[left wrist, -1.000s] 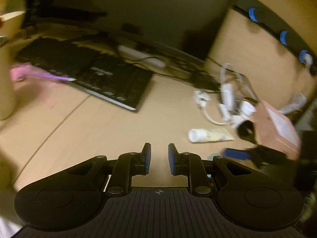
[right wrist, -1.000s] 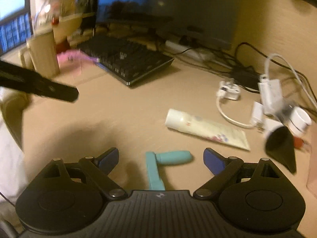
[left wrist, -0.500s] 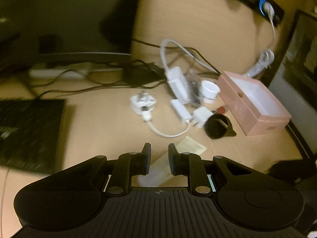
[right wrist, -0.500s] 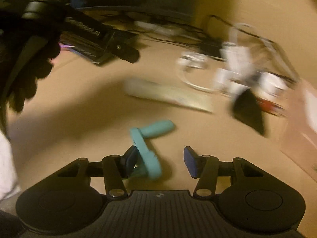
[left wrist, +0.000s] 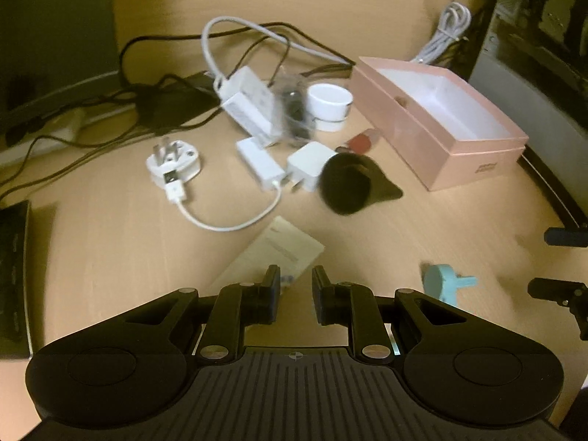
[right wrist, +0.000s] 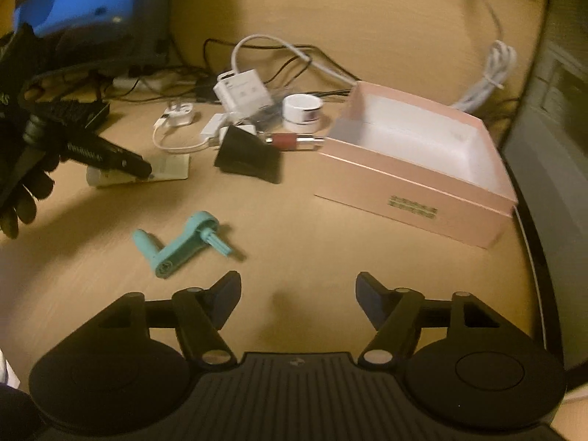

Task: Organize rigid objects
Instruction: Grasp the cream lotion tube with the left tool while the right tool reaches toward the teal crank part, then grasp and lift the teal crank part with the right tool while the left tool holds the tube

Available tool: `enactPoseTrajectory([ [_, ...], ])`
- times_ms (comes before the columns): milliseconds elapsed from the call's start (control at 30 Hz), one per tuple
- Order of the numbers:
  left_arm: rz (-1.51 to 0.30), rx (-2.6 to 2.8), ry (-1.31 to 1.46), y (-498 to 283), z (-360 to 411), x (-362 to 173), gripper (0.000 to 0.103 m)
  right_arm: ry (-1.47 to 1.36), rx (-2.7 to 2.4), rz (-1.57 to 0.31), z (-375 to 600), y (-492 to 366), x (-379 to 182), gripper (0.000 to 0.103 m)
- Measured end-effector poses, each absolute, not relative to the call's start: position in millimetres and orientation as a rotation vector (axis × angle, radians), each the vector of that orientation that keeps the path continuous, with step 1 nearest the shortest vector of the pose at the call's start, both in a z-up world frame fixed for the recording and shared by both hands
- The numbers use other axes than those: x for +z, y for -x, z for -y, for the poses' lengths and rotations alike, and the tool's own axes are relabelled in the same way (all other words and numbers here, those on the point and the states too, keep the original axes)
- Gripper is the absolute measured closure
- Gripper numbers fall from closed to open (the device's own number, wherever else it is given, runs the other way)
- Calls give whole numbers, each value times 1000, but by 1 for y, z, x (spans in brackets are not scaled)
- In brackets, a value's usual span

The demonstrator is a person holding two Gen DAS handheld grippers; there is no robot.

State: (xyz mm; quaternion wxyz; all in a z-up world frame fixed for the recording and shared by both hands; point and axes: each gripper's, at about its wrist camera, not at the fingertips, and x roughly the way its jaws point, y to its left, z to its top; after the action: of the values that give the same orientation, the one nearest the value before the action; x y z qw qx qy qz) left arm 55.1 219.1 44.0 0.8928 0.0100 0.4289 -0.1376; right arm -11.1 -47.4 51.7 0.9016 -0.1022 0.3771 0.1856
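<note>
The left gripper (left wrist: 296,286) is seen with its jaws drawn close together, a narrow gap left between the pads and nothing pinched in it. Just beyond those fingertips a pale tube (left wrist: 273,253) is laid flat on the wooden desk (left wrist: 110,242), its crimped end pointing away. Over on the right gripper (right wrist: 297,290), the jaws are spread wide apart, bare desk between them, nothing held. A teal crank handle (right wrist: 182,246) is found lying loose just ahead and to the left of the open fingers, not touched by either one.

Farther out, a black funnel-shaped piece (right wrist: 248,156) is lying on its side near the middle of the desk. Just behind it a small red and silver cylinder (right wrist: 290,140) is lying, its tip near the wall of the open pink box (right wrist: 411,183); whether they touch cannot be told. The box interior is shown white and nothing is seen inside. A white round jar (left wrist: 328,103) is set upright behind, beside a white adapter block (left wrist: 250,104) and a tangle of cables (left wrist: 235,42). A white plug (left wrist: 172,161) with its cord is placed off to the left, well apart from the box.
</note>
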Motion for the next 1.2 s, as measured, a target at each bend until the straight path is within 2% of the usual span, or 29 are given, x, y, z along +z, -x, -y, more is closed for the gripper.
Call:
enactPoseTrajectory([
  [167, -822, -221, 73, -50, -241, 66, 82, 177, 341, -775, 61, 13, 50, 32],
  [300, -877, -215, 62, -65, -254, 65, 82, 171, 360, -785, 63, 16, 43, 31],
  [400, -982, -303, -9, -76, -250, 53, 82, 167, 365, -791, 64, 19, 41, 31],
  [567, -942, -338, -205, -72, -235, 54, 81, 165, 365, -806, 70, 22, 38, 31],
  [600, -941, -325, -224, -74, -234, 53, 80, 161, 362, -812, 71, 22, 37, 31],
  [633, -940, -317, -237, -76, -233, 51, 68, 158, 361, -817, 72, 21, 37, 31],
  [700, -968, -313, -232, -78, -233, 45, 58, 157, 361, -821, 73, 21, 36, 31],
  [867, -998, -286, -261, -81, -230, 35, 59, 168, 376, -811, 71, 21, 37, 31],
  [1200, -995, -167, -90, -46, -237, 33, 61, 212, 655, -751, 18, 7, 49, 25],
])
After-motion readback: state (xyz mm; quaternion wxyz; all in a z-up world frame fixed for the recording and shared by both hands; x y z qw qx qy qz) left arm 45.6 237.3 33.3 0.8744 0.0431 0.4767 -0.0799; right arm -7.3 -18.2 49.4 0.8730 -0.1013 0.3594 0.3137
